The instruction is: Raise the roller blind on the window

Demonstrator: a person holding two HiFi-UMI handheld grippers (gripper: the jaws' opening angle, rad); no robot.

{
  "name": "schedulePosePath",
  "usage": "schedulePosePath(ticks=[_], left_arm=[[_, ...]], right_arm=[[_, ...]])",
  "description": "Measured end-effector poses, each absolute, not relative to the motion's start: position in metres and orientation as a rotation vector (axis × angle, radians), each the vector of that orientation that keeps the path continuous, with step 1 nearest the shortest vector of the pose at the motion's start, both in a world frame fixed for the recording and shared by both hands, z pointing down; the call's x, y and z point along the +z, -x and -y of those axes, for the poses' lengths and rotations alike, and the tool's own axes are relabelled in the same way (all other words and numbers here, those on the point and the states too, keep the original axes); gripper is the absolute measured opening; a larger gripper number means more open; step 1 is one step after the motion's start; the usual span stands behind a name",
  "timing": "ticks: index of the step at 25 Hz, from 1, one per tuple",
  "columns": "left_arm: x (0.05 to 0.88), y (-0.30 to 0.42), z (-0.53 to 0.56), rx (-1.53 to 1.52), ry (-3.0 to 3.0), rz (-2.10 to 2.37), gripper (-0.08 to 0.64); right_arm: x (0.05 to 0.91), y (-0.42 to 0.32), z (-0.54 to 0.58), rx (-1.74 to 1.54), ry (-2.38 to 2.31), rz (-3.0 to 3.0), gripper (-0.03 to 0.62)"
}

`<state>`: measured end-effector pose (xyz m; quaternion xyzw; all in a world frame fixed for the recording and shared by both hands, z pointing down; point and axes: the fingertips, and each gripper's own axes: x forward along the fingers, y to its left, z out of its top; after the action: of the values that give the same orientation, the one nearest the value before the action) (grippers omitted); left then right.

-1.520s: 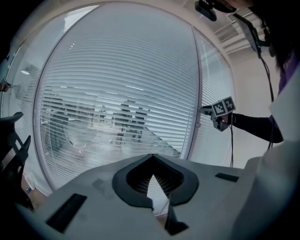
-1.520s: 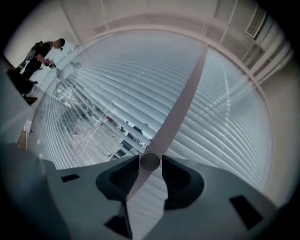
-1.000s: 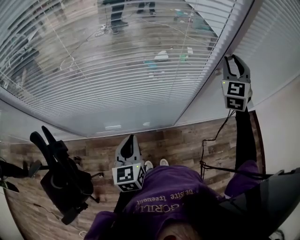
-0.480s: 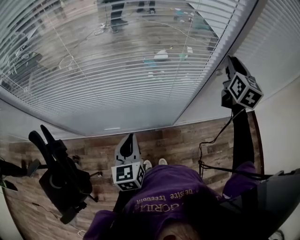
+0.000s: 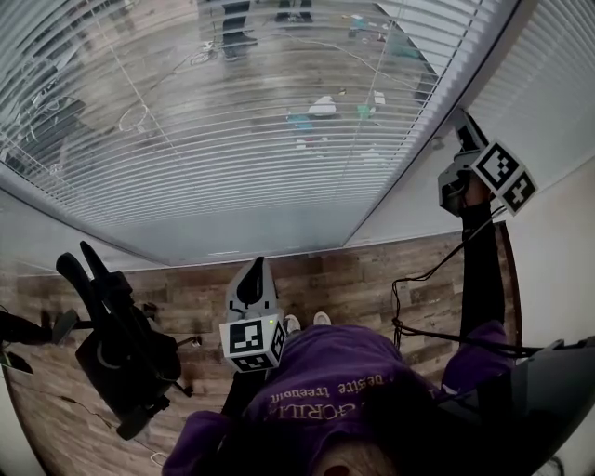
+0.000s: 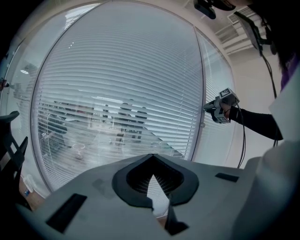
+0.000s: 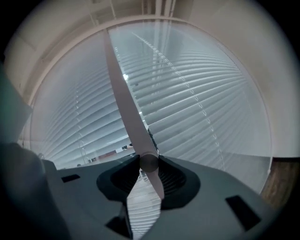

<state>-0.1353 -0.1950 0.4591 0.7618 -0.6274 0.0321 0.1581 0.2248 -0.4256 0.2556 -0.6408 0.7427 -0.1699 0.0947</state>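
Note:
A slatted blind (image 5: 232, 139) covers the big window, its slats tilted so the room behind shows through. At the mullion on the right, my right gripper (image 5: 462, 123) is held up with its marker cube turned out to the right. In the right gripper view its jaws (image 7: 143, 171) are shut on the blind's pale wand (image 7: 123, 93), which hangs down into them. The left gripper view shows that gripper (image 6: 209, 108) at the frame too. My left gripper (image 5: 258, 268) points at the blind lower down, tips together (image 6: 152, 176), holding nothing.
A black office chair (image 5: 121, 363) stands on the wooden floor at the lower left. A black cable (image 5: 418, 279) hangs from my right arm. The pale window mullion (image 5: 409, 186) runs between two blind panels. Someone stands beyond the glass (image 5: 232, 28).
My right gripper has rolled about its own line at the wand, so its marker cube has swung from facing me to the right. The left gripper has stayed put.

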Motion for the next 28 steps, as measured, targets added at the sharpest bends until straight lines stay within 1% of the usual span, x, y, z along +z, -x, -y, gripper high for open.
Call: schedulePosePath(ticks=[10, 13, 16, 22, 25, 26, 28], left_arm=[[0.395, 0.133, 0.262, 0.105, -2.405, 1.883, 0.0], [0.385, 0.133, 0.269, 0.125, -2.422, 1.925, 0.0], [0.384, 0.134, 0.269, 0.113, -2.407, 1.935, 0.0], [0.396, 0.147, 0.265, 0.06, -2.3, 1.959, 0.0], [0.399, 0.149, 0.263, 0.061, -2.284, 1.962, 0.0], [0.4, 0.149, 0.263, 0.059, -2.282, 1.962, 0.0], [0.399, 0.148, 0.262, 0.056, -2.285, 1.959, 0.0]], right_arm=[[0.254, -0.227, 0.426, -0.631, 1.813, -2.108, 0.124], [0.256, -0.227, 0.426, -0.738, 1.733, -2.054, 0.124], [0.256, -0.227, 0.426, -0.756, 1.716, -2.047, 0.124], [0.255, -0.224, 0.427, -0.67, 1.733, -2.153, 0.126], [0.263, -0.218, 0.428, -0.603, 1.813, -2.261, 0.126], [0.264, -0.218, 0.427, -0.533, 1.873, -2.3, 0.126], [0.262, -0.221, 0.425, -0.29, 2.04, -2.378, 0.126]])
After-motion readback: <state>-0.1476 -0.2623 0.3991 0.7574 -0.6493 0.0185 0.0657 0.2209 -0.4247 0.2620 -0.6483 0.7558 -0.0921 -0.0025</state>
